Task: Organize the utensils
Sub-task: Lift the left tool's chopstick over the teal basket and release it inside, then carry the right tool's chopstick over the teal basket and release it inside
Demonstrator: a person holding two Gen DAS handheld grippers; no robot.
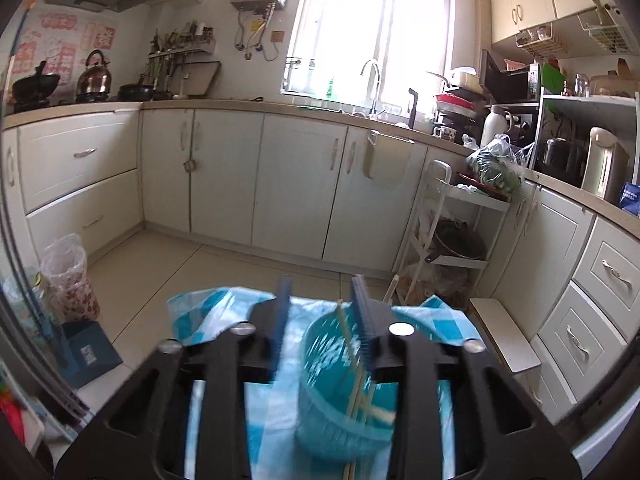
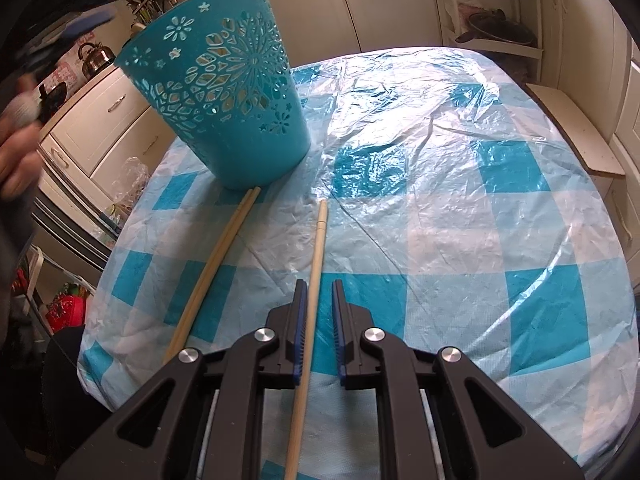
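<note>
Chopsticks (image 2: 216, 256) before basket (image 2: 224, 92) (on table (image 2: 480, 240)) — touching

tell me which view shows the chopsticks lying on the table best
The right wrist view: a pair of chopsticks and a single chopstick lie sharp on the checked tablecloth. The left wrist view looks down into the blurred teal basket and shows only the sticks inside it, plus stick ends at its base.

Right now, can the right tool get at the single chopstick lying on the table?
Probably yes: the single chopstick already lies between the right tool fingers, against one pad, a visible gap to the other. Nothing blocks it.
</note>
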